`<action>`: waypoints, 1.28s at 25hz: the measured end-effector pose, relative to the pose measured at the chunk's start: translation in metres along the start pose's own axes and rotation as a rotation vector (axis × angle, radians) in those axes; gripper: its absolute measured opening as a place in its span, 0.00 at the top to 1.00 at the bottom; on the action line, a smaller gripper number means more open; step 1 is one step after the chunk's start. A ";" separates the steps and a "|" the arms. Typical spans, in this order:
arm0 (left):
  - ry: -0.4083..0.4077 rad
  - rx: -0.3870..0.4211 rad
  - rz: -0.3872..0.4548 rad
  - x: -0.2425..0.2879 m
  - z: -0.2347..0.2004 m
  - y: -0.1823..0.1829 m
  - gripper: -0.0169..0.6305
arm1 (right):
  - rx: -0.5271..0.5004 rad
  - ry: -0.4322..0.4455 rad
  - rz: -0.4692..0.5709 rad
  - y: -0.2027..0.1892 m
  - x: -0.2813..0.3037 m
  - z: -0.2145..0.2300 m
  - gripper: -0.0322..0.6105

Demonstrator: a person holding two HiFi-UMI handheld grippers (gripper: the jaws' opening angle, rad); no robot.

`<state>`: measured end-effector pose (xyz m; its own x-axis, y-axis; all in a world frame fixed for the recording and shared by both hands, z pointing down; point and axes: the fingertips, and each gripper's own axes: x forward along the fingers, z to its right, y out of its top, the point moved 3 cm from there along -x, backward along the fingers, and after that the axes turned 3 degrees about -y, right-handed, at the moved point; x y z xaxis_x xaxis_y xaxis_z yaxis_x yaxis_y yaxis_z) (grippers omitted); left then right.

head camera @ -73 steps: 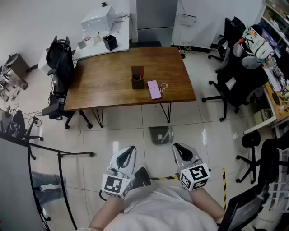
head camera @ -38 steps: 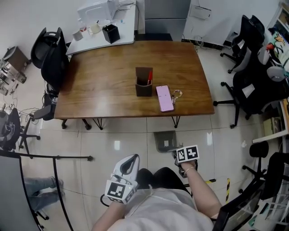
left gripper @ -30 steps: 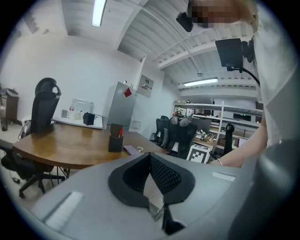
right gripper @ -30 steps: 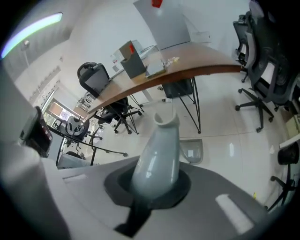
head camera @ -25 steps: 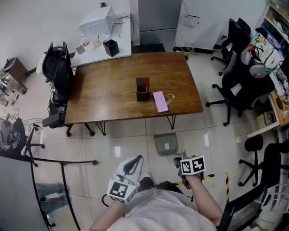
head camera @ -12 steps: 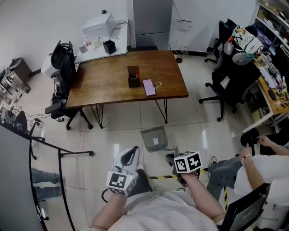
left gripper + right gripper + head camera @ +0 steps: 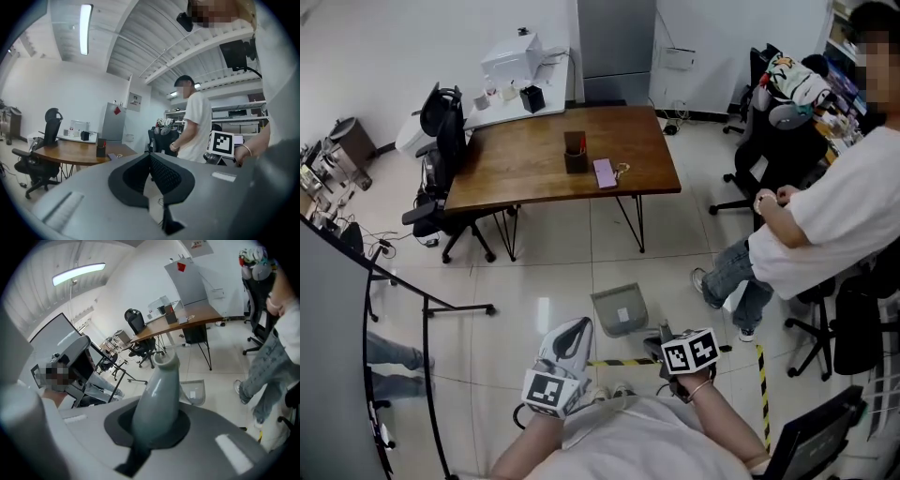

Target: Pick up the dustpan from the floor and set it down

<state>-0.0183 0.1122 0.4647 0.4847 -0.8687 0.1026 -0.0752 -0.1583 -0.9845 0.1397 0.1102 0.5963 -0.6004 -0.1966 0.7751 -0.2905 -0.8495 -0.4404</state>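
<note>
Right tool (image 7: 660, 337) is clamping shut on the handle (image 7: 157, 394) of the gray dustpan (image 7: 620, 310). In the right gripper view the handle is sitting squarely between the jaws and sticking out past them. The pan part is showing just beyond, over the pale floor tiles (image 7: 544, 281). It is lying between the tool and the wooden tabletop (image 7: 534, 164), well short of the tabletop's legs. Can't tell whether the pan is touching the floor or hanging just above it.

Left tool (image 7: 578, 323) is holding nothing; its jaw tips are meeting at the front in the left gripper view. It is hovering beside the right one, apart from the dustpan.

A dark pen holder (image 7: 575, 156) and a pink phone (image 7: 605, 172) are sitting on the tabletop, close to each other. A person in a white shirt and jeans (image 7: 811, 230) is standing at the right, near the black office chairs (image 7: 769, 122). Striped yellow-black tape (image 7: 613, 362) is running along the floor just in front of the wearer.
</note>
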 end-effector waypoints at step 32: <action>0.066 0.031 0.049 0.019 -0.042 0.011 0.95 | -0.004 0.055 0.007 0.038 0.028 0.022 0.94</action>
<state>-0.0467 0.0747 0.4618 0.4221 -0.9044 0.0625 -0.0699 -0.1012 -0.9924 0.1282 0.0619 0.6118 -0.6427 -0.1750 0.7459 -0.2889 -0.8464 -0.4474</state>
